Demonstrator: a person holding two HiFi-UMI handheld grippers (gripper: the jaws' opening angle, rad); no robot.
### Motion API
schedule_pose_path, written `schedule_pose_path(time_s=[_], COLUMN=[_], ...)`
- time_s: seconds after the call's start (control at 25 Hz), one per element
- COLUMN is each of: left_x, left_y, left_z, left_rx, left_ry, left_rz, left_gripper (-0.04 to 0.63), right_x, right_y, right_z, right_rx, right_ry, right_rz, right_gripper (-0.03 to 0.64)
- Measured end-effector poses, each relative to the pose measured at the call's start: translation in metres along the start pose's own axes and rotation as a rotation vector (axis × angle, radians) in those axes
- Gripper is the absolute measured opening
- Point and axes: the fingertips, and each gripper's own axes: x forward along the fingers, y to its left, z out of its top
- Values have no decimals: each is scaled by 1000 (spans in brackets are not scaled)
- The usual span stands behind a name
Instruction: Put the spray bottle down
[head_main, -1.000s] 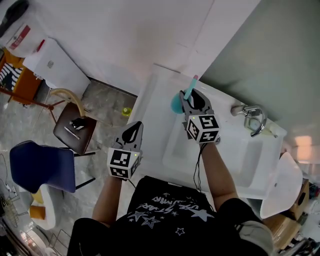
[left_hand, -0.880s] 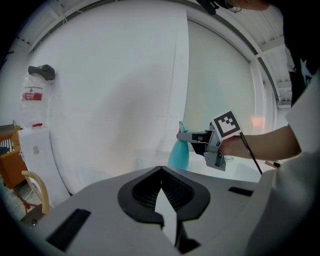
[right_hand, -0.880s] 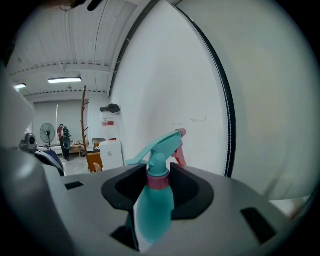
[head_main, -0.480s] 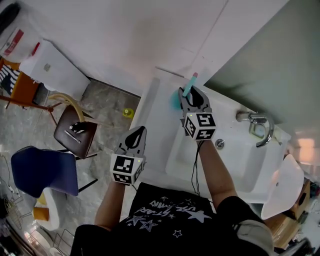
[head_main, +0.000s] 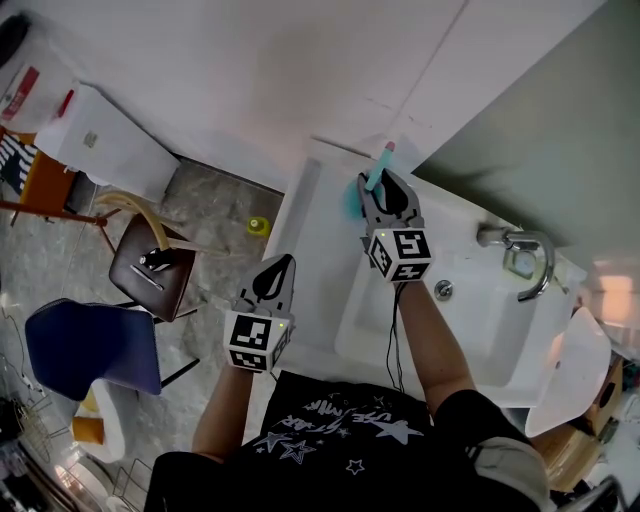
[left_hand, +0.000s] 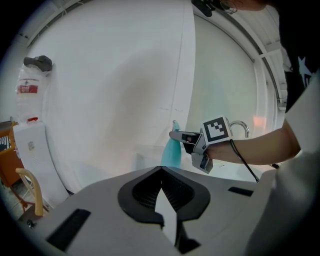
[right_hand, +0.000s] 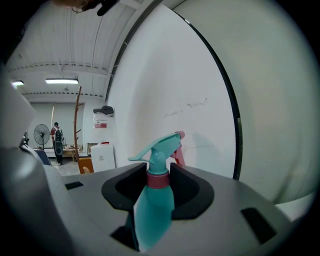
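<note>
over the far left corner of the white ceramic washbasin (head_main: 310, 230), close to the plain white wall (head_main: 250, 70), the right tongs (head_main: 384, 182) hold the teal plastic spray bottle with a pink nozzle (head_main: 353, 203). the right gripper view shows both dark pads pressed against the pink collar at the bottle's neck, one on each side. the tongs stand at a middling width round it. the teal trigger head and pink nozzle rise above the pads and the teal body hangs below them. the bottle is upright. its lower end is hidden in every view, so whether its base touches the washbasin's ledge cannot be told.

the left tongs (head_main: 284, 262) are closed tip to tip with nothing between them. they are just off the washbasin's near left edge, above the grey floor (head_main: 200, 200), and point toward the wall.

a curved chrome faucet (head_main: 522, 255) stands at the washbasin's far right edge, and a round metal drain (head_main: 444, 289) sits in the bowl. beside the washbasin on the floor are a brown seated chair (head_main: 150, 265) and a dark blue chair (head_main: 90, 345).
</note>
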Motion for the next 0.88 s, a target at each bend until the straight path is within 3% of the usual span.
schedule_pose_path(time_s=[0.56,0.88], left_x=[5,1], left_y=[-3,-9], left_z=[2,-2], left_rx=[2,12], left_ry=[-2,-2], left_rz=[-25,-32], left_gripper=[15,15], right_x=[0,-7], right_y=[1,3], right_z=[0,-10], right_rx=[26,21], right_ry=[-34,37], right_rz=[7,32], right_gripper=[160,192])
